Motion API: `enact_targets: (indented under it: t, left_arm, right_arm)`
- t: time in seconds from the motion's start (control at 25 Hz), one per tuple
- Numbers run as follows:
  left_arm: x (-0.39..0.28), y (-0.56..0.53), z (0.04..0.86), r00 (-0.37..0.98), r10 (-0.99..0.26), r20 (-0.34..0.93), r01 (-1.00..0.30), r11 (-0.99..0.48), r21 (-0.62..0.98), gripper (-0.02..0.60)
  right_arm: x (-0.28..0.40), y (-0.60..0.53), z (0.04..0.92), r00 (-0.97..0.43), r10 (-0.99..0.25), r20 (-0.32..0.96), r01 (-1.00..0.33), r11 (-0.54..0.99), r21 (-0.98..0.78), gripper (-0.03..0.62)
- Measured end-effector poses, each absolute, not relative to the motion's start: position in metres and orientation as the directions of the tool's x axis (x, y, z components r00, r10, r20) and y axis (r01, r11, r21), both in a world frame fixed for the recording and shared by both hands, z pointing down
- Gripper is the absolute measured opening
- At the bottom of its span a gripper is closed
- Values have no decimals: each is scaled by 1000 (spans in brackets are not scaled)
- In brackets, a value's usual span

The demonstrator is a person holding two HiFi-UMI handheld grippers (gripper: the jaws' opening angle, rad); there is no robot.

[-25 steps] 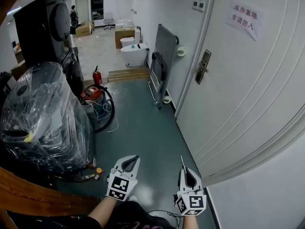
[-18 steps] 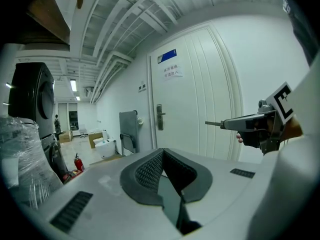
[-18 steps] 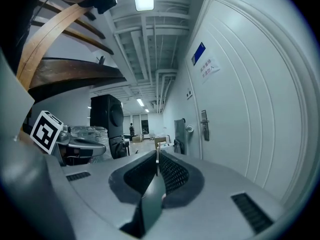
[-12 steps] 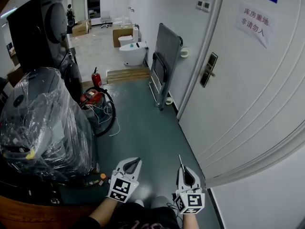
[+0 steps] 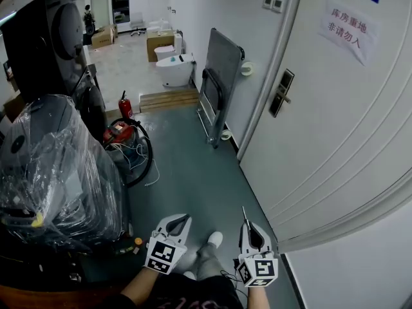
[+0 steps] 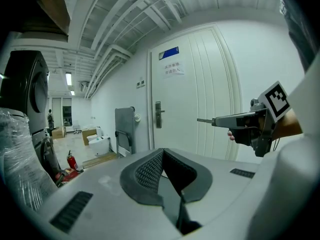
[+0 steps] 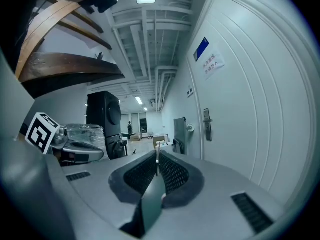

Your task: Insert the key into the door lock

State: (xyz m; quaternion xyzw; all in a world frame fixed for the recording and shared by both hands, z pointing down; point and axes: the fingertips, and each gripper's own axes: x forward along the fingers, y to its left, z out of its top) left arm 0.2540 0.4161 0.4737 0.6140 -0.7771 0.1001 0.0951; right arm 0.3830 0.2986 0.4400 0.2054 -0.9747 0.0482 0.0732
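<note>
The door lock [image 5: 281, 92], a dark metal plate with a lever handle, sits on the white door [image 5: 335, 127] at the right, far ahead of both grippers. It also shows as the lock [image 6: 158, 115] in the left gripper view and the lock [image 7: 206, 124] in the right gripper view. My right gripper [image 5: 246, 223] is shut on the key [image 5: 244, 214], whose thin metal blade [image 7: 157, 156] sticks out past the jaw tips. That key [image 6: 205, 120] points toward the door in the left gripper view. My left gripper [image 5: 179, 220] is held low beside it, jaws together and holding nothing.
A folded grey platform trolley [image 5: 219, 82] leans on the wall left of the door. A plastic-wrapped machine [image 5: 51, 166], a red fire extinguisher [image 5: 124, 106] and a coiled hose [image 5: 132, 150] fill the left side. Toilets [image 5: 174, 66] stand farther back. A paper notice [image 5: 349, 23] hangs on the door.
The view has shifted slightly forward, and the person's white shoe has stepped into sight between the grippers. Both grippers keep their pose, the key still held.
</note>
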Motion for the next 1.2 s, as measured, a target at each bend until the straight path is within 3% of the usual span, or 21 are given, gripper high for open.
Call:
enact_targets:
  t: [0.48,1.2]
  left_arm:
    - [197,341,490,-208,-935,288,-978,199,-59,12]
    - [63,122,493,-174,-922,345,-985,158,-75,12]
  right_arm:
    - [327,224,463,-893,-414,177,-429,902,-56,80]
    - [186,9,472,-889,-408,208,-431,899,-78,80]
